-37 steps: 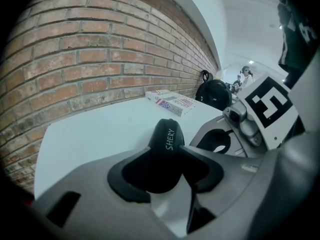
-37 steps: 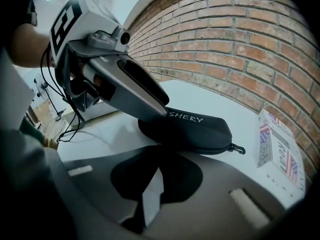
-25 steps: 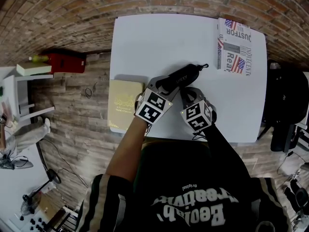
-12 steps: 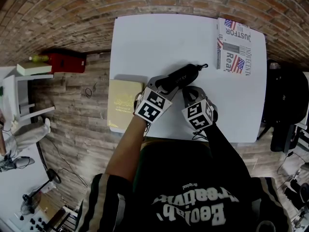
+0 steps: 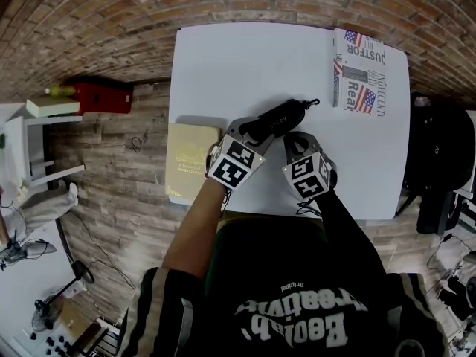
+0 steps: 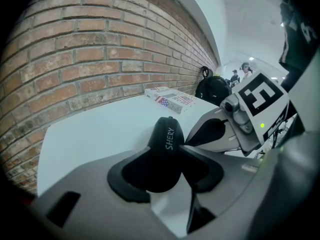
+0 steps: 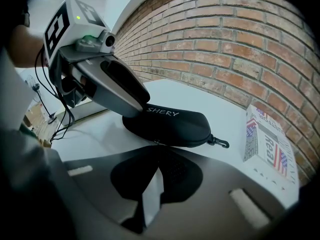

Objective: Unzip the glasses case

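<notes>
The glasses case (image 5: 282,116) lies slantwise mid-table (image 5: 223,65), its clip end toward 2 o'clock. The left gripper (image 5: 247,130) clamps the 8 o'clock end, jaws part-open around the case's width and pressing its sides. The right gripper (image 5: 291,140) sits at the case's 5 o'clock side, jaws pinched together on a small metal tab at the seam, apparently the zipper pull (image 7: 152,143). Over the last second little has changed: the right gripper has edged barely toward 3 o'clock, the case has not shifted, and the seam looks closed. The pull therefore seems gripped but the unzipping hardly begun.
</notes>
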`<move>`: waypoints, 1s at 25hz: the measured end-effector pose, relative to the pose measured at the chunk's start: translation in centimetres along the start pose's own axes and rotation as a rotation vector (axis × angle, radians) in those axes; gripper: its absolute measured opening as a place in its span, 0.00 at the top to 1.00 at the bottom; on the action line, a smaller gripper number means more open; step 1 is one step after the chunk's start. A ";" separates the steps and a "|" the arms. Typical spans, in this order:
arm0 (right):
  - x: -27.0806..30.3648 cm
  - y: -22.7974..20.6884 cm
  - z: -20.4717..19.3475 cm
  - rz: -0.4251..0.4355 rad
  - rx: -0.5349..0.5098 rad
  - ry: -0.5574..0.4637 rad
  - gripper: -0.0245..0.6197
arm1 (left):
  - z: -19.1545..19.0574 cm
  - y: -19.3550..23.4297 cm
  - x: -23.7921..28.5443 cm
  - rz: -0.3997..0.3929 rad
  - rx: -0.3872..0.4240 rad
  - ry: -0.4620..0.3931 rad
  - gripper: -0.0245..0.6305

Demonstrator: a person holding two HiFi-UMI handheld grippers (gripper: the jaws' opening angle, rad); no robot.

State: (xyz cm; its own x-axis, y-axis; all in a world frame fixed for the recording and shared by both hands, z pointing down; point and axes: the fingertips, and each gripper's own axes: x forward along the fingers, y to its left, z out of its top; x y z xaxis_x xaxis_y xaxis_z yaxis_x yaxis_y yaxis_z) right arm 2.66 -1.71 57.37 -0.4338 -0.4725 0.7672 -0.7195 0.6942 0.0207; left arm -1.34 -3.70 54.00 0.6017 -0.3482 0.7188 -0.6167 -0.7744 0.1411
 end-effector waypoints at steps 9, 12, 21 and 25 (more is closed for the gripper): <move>-0.2 -1.0 -0.2 -0.023 0.007 -0.005 0.94 | 0.1 -0.1 0.0 0.002 0.006 0.000 0.69; -0.3 -1.4 -0.3 -0.029 0.015 -0.004 0.94 | 0.1 0.0 0.0 0.004 0.006 0.000 0.69; -0.4 -2.6 -0.5 -0.051 0.043 -0.014 0.94 | 0.0 -0.1 -0.1 0.007 -0.003 0.009 0.69; -0.4 -3.4 -0.6 -0.064 0.057 -0.014 0.94 | 0.2 -0.1 0.0 0.007 0.006 0.001 0.69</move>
State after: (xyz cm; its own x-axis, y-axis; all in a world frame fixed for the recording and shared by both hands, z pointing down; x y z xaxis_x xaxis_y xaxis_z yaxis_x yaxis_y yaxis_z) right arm 5.64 -3.59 57.40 -0.3938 -0.5227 0.7561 -0.7751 0.6310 0.0324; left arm -1.18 -3.69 53.82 0.5970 -0.3536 0.7202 -0.6182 -0.7748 0.1321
